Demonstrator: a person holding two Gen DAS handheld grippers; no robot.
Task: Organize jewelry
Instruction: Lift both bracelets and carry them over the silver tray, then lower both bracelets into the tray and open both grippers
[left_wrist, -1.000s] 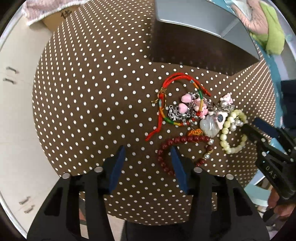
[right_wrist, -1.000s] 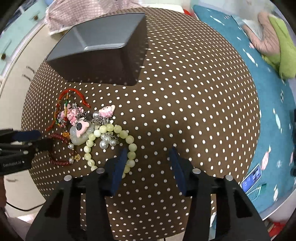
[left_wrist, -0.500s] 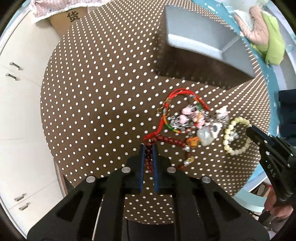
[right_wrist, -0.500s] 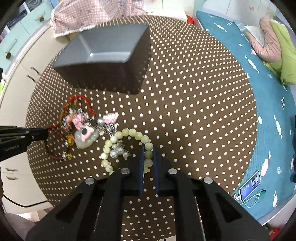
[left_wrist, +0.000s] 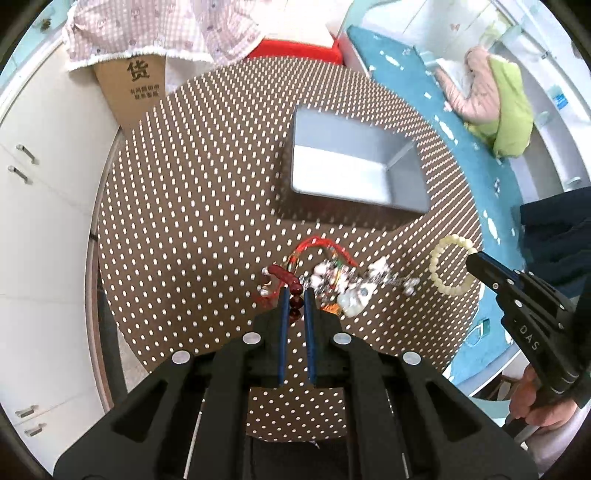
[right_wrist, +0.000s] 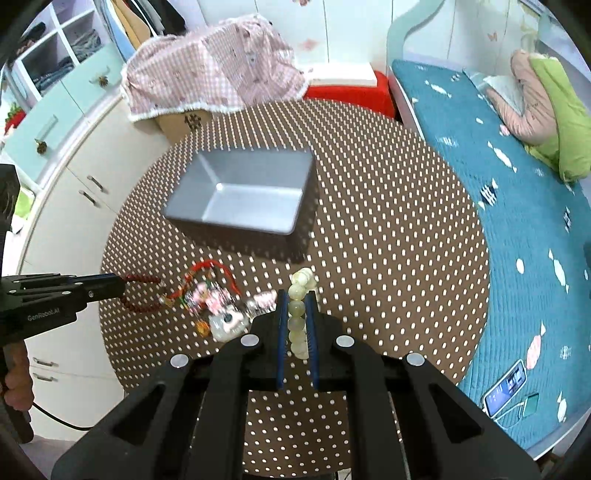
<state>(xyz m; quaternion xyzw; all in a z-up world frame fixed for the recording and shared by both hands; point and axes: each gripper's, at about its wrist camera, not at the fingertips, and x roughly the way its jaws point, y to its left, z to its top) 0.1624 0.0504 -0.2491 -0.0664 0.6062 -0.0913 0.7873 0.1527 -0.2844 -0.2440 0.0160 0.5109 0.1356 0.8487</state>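
Note:
My left gripper (left_wrist: 295, 291) is shut on a dark red bead bracelet (left_wrist: 291, 284) and holds it above the round dotted table (left_wrist: 192, 221); the bracelet also shows in the right wrist view (right_wrist: 142, 280). My right gripper (right_wrist: 296, 293) is shut on a pale green bead bracelet (right_wrist: 297, 314), lifted off the table; it hangs as a ring in the left wrist view (left_wrist: 448, 271). A tangle of red cord, pink charms and a pale pendant (left_wrist: 343, 280) trails between the two bracelets. An empty grey box (right_wrist: 243, 195) stands behind.
A cardboard box (left_wrist: 131, 88) under a pink checked cloth stands beyond the table. White cabinets (left_wrist: 33, 192) are at the left. A teal bed (right_wrist: 498, 192) with a phone (right_wrist: 504, 387) on it lies at the right.
Both grippers have shut on their bracelets and risen well above the table. The bracelets came up with them and dragged the tangle of charms along.

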